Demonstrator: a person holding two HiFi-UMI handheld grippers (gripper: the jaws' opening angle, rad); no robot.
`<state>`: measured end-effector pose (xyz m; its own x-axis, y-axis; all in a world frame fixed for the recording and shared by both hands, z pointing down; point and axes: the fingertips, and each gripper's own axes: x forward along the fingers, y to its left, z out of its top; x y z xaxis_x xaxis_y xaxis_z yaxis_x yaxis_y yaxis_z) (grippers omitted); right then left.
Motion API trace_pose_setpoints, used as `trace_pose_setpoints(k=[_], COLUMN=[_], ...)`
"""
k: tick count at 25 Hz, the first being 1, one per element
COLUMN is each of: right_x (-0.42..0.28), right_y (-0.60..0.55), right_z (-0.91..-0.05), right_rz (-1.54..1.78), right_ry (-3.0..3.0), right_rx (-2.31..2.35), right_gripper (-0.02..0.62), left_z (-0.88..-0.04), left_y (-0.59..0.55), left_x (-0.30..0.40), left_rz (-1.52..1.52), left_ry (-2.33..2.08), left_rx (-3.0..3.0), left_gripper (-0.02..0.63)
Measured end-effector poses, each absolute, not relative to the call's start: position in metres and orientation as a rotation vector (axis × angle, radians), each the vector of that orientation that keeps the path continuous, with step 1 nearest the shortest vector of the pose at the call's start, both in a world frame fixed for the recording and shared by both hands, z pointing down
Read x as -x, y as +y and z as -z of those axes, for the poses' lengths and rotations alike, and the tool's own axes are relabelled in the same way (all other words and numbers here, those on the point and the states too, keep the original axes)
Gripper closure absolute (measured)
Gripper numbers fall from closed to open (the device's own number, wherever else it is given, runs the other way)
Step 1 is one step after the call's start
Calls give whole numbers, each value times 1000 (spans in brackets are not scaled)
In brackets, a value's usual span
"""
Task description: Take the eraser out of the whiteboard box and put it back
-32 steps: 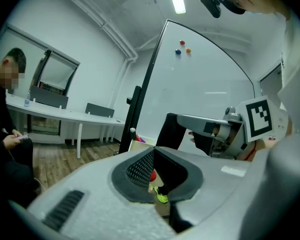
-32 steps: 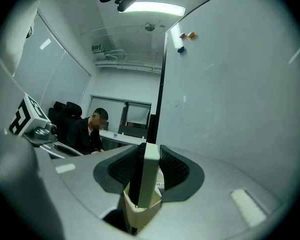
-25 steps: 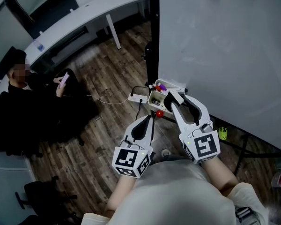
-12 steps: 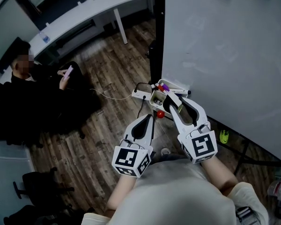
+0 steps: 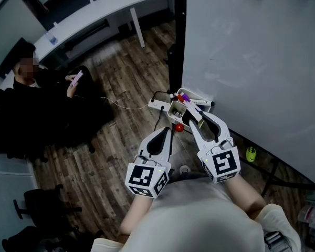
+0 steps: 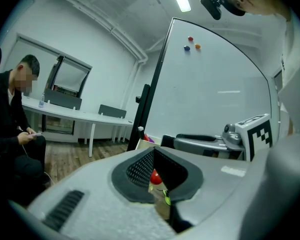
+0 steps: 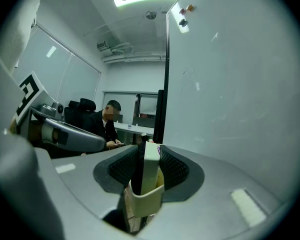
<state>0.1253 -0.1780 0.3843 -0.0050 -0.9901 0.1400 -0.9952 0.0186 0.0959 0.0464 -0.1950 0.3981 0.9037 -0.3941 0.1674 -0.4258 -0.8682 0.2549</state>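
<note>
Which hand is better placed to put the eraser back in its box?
The right gripper: it clamps the cream, dark-backed eraser block right at the small white box; the left gripper hangs shut and empty.

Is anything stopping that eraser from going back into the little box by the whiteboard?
Nothing visible does. The eraser, clamped in the right tool, stands right at the rim of the box. The markers sit at the box's far end, apparently beside its way in.
</note>
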Motion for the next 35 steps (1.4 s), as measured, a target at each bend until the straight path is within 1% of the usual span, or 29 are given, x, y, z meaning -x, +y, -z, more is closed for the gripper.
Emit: trace_pose_setpoints(k=[14, 28, 32, 35], right_x=[-127, -126, -125, -124], right_y=[-177, -177, -177, -177], right_z=[-406, -407, -408, -407], right_rz=[-108, -139, -137, -132], right_ry=[-2074, -2064, -2063, -2057], right_rx=[-2073, -2085, -2084, -2085], right_gripper=[453, 449, 428, 378], left_z=[-399, -398, -398, -398], left_y=[-197, -196, -195, -193], left_x=[-44, -45, -45, -45], left_rz=[-164, -158, -160, -159], left_ry=[-619, -594, -582, -573], left_rx=[-2771, -2775, -2778, -2779], left_gripper=[607, 607, 607, 607])
